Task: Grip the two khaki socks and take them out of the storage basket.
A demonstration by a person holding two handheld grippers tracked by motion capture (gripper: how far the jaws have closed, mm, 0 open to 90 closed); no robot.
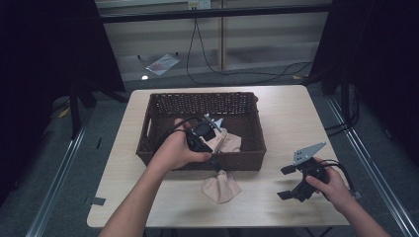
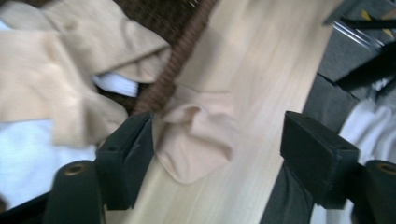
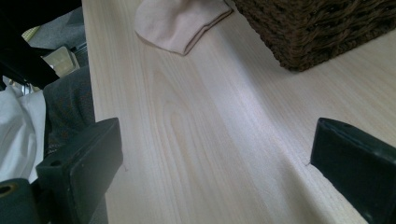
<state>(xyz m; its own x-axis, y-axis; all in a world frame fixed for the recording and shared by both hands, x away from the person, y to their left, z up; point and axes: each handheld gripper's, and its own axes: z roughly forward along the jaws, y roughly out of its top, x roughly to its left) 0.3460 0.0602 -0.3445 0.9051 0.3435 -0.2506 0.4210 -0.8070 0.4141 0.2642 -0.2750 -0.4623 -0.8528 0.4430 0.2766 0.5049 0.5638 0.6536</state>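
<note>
A brown wicker basket (image 1: 249, 160) stands mid-table with beige cloth (image 1: 226, 140) and something white (image 2: 23, 158) inside. One beige sock (image 1: 221, 186) lies on the table just in front of the basket's front wall. My left gripper (image 1: 213, 162) hangs over that front wall, pointing down toward the sock (image 2: 198, 140). Its jaws stand wide apart and nothing is pressed between them. My right gripper (image 1: 285, 182) is held low over the table's front right, open, with bare wood between its jaws (image 3: 215, 158). From there the sock (image 3: 180, 21) and a basket corner (image 3: 322, 28) lie farther off.
The light wooden table (image 1: 286, 118) has bare room to the right of the basket and along its front edge. A black cable (image 1: 207, 59) trails across the floor behind the table. Dark curtains hang at both sides.
</note>
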